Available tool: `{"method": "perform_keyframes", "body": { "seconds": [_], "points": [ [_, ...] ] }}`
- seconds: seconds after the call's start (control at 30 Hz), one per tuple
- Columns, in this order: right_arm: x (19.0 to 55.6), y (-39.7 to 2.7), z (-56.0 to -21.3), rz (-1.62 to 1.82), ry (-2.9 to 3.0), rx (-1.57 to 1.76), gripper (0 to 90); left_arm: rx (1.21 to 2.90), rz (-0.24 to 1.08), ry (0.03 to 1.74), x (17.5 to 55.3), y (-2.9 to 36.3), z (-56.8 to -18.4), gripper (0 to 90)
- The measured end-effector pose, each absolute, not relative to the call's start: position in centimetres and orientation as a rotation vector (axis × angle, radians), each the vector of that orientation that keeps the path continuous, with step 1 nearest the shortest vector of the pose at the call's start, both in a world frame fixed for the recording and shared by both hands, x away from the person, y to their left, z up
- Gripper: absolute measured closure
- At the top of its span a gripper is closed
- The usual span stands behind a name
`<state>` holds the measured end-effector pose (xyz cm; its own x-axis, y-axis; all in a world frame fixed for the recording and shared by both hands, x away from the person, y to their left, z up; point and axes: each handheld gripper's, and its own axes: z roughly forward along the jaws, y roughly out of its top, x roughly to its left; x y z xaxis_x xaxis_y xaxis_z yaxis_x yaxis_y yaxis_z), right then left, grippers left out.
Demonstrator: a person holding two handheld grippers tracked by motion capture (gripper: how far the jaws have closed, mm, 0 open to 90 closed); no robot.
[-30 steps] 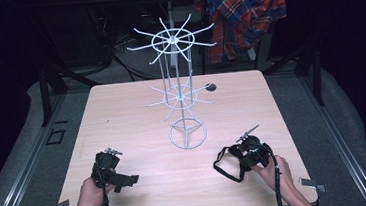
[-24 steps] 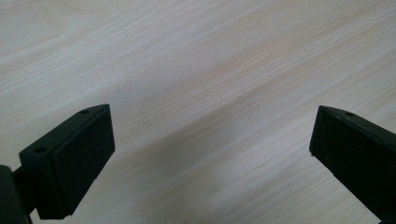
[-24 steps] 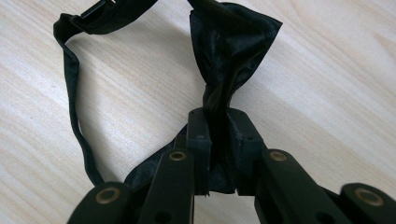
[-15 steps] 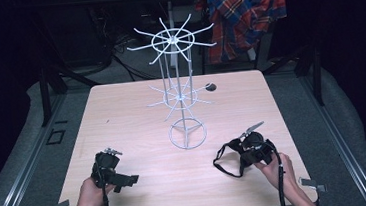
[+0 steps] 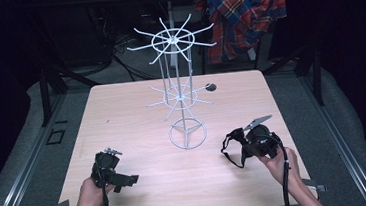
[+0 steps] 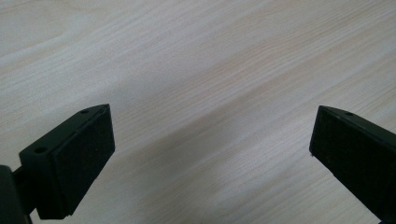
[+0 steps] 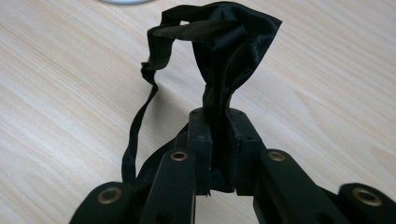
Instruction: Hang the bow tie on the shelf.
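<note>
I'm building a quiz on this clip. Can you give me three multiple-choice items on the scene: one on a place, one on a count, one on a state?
1. Where does the white wire display rack stand?
A. mid-table
B. on the floor
C. at the near left corner

2. How many spoked tiers of hooks does the rack carry?
A. one
B. two
C. four

3. How are the right tongs?
A. wide open over bare wood
B. shut on a black fabric piece with a strap
C. shut on the rack

Answers: 1 A, its ring base sits on the light wooden table near the centre. 2 B, one wheel on top and one lower down. 3 B, the cloth is pinched between the closed jaws; the left tongs are the open ones.
</note>
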<state>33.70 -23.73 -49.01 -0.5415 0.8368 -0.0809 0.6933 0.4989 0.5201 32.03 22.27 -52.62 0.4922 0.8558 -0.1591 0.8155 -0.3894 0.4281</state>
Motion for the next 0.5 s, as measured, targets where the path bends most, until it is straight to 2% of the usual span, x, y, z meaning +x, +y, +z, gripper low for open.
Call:
{"method": "perform_keyframes", "body": {
  "seconds": [0.5],
  "points": [
    [35.0,-22.2,-47.3,0.677,2.416,1.244,81.4,2.285,0.120,1.379,32.0,22.3,-52.6,0.1]
  ]
}}
